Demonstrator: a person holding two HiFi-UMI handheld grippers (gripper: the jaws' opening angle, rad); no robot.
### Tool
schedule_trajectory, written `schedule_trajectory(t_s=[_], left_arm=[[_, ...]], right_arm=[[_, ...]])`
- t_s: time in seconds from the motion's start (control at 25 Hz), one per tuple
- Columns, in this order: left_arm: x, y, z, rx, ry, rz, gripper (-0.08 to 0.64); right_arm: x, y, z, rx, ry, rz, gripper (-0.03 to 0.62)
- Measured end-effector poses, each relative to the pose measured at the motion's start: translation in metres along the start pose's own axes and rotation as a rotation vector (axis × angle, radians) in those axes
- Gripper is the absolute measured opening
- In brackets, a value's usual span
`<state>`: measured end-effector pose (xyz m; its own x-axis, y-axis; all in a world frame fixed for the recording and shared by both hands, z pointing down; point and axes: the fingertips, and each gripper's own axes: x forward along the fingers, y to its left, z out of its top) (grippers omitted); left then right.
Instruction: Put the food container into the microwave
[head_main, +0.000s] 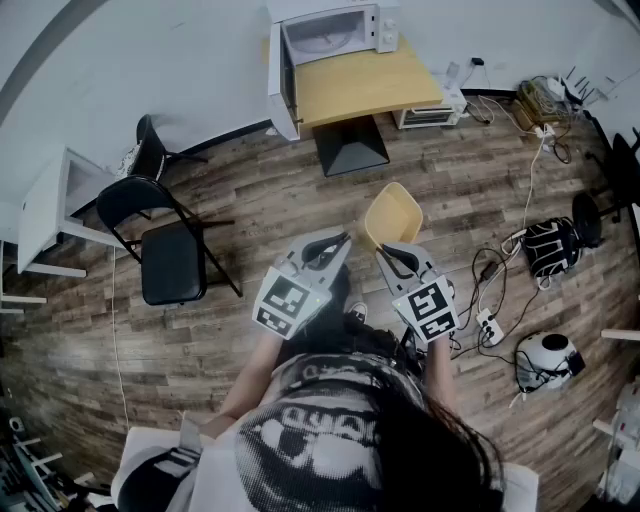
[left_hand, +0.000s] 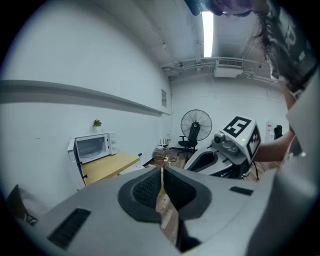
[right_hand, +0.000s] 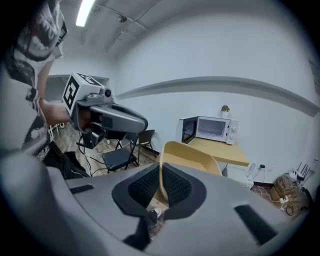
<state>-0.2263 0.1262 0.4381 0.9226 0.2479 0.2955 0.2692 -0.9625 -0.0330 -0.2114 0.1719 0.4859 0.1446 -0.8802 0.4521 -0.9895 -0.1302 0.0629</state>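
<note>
A tan food container (head_main: 392, 215) is held by its rim in my right gripper (head_main: 385, 250), which is shut on it. In the right gripper view the container (right_hand: 187, 155) rises beyond the right gripper (right_hand: 161, 185), its thin wall pinched between the pads. My left gripper (head_main: 343, 240) hangs just left of it, shut and empty; in its own view the left gripper (left_hand: 161, 172) has its pads together. The white microwave (head_main: 335, 30) stands across the room on a wooden table (head_main: 365, 85) with its door swung open; the microwave (right_hand: 212, 129) (left_hand: 92, 146) shows in both gripper views.
A black folding chair (head_main: 170, 255) stands to my left on the wood floor. A small toaster oven (head_main: 430, 115) sits beside the table. Cables and a power strip (head_main: 490, 325) lie to my right, near a white round device (head_main: 548, 360). A floor fan (left_hand: 196, 124) stands farther off.
</note>
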Motion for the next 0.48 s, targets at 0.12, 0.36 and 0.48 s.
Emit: schedule_trajectory(t_s=[0.12,0.36,0.48], left_arm=[[0.005,0.001,-0.002,-0.002,0.002,-0.002,0.012],[0.013,0.010,-0.005,-0.008,0.014,-0.010,0.012],[0.018,0.019,-0.006,-0.012,0.020,-0.011,0.012]], right_arm=[[0.002,-0.006,-0.002,0.009,-0.002,-0.004,0.026],[0.012,-0.018,-0.001,0.026,-0.011,-0.015,0.026],[0.022,-0.025,0.000,0.030,-0.006,-0.012,0.026]])
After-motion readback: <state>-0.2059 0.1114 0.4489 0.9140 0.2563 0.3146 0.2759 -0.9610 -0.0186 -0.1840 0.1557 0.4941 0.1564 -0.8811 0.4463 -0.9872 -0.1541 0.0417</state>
